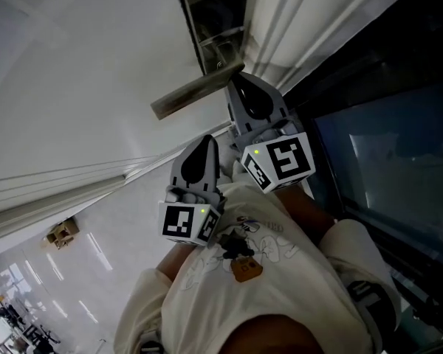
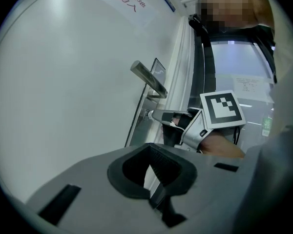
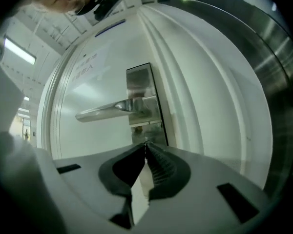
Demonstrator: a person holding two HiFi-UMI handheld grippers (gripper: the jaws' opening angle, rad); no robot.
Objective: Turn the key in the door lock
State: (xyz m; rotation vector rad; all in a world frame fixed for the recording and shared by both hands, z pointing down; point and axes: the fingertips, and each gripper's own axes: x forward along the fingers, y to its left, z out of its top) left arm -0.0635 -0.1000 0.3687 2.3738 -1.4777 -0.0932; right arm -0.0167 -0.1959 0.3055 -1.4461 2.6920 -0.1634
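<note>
My right gripper (image 3: 145, 146) is pinched tight on the key (image 2: 147, 114) in the lock (image 3: 147, 126) (left gripper (image 2: 149, 150) closed, empty). I'd twist slowly on-axis, no sideways prying.

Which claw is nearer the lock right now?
Right. The right claw is at the lock, shut on the key. The left claw is shut and empty, lower down and back from the door.

The door (image 1: 74, 65) is smooth matt white paint, its handle (image 1: 196, 91) and plate (image 3: 142, 89) dull-sheened brushed metal, the key (image 3: 145, 143) bright metal, the left gripper (image 2: 149, 146) and right gripper (image 3: 145, 147) matt grey plastic with ribbed black claw pads (image 3: 158, 167), and the shirt (image 1: 280, 271) soft cream cloth.
</note>
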